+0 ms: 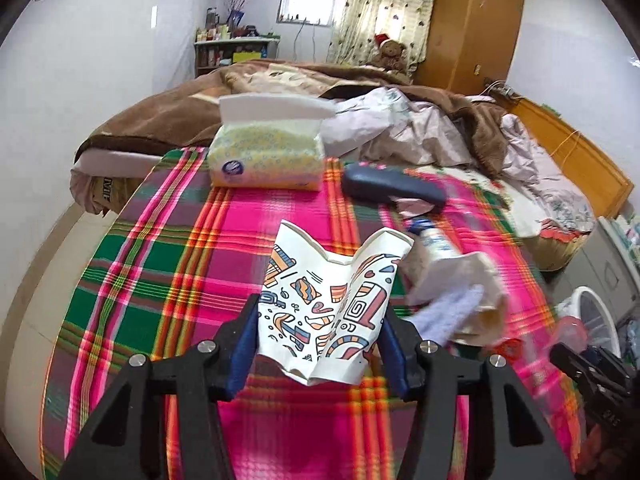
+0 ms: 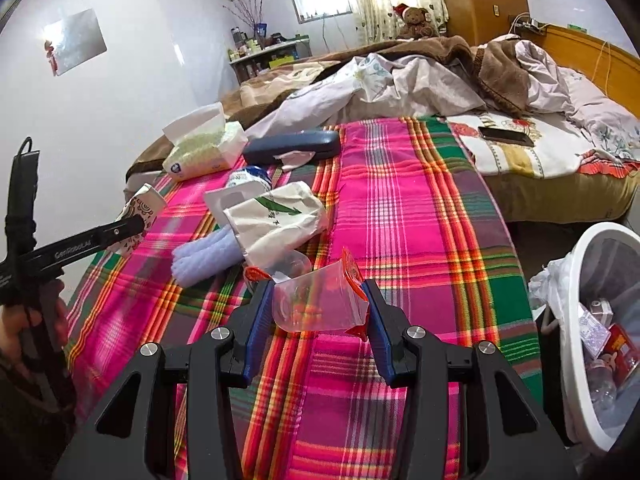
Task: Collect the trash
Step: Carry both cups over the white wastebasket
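My left gripper [image 1: 320, 320] is shut on a crushed paper cup [image 1: 328, 280] with colourful doodle print, held just above the plaid cloth [image 1: 168, 264]. The right wrist view shows that same cup [image 2: 144, 204] at the far left. My right gripper [image 2: 317, 292] is shut on a clear plastic wrapper with red edges [image 2: 320, 312], low over the cloth. Between the two lie a crumpled white paper bag with green print [image 2: 280, 216] and a light blue rolled cloth [image 2: 204, 256].
A white bin [image 2: 592, 320] with a liner and trash inside stands right of the bed. A tissue pack [image 2: 204, 148], a dark blue case [image 2: 292, 146], a torn scrap and a small tube lie further back. A phone [image 2: 506, 135] rests on the bedding.
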`<state>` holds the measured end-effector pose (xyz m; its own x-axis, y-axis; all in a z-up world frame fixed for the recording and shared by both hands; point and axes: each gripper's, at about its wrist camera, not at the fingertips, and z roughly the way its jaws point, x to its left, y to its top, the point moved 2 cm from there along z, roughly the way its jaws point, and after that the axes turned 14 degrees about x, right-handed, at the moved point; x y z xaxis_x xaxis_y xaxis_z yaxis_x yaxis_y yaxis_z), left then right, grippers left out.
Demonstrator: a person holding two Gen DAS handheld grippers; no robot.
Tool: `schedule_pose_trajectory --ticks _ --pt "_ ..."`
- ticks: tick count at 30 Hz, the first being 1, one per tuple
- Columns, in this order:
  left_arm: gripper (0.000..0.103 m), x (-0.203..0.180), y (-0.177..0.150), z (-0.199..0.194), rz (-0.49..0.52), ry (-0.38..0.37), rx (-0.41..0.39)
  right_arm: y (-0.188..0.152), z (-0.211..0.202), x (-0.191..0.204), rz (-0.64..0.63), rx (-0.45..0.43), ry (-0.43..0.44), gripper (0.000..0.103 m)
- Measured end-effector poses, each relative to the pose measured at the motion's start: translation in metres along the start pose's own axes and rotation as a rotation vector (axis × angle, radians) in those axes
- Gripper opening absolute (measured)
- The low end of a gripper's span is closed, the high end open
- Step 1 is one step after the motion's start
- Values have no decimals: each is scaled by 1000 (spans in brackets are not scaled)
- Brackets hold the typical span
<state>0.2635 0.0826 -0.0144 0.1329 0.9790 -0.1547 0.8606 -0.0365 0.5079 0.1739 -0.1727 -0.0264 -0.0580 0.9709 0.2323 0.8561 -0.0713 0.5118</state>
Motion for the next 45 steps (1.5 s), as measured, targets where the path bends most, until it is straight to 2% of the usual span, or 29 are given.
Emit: schedule_pose_trajectory --ticks 15,24,27,30,37,45 --pt "56 -65 -29 -47 92 -46 -56 -8 -43 -19 15 -90 -2 46" --pt "56 -119 -44 -60 163 -99 -73 -17 -71 -51 53 -138 -40 46" --pt "56 -145 -49 -63 216 -83 -93 -22 -81 -67 75 -152 -62 46" --pt "56 -167 -51 -61 246 -131 -81 -26 -90 -82 99 -165 -81 46" --pt "56 -219 -58 -52 318 -176 -56 -34 -106 -117 159 -189 -127 46" --pt "57 -276 -68 -40 401 -225 -21 -43 -112 -160 229 -176 -188 46"
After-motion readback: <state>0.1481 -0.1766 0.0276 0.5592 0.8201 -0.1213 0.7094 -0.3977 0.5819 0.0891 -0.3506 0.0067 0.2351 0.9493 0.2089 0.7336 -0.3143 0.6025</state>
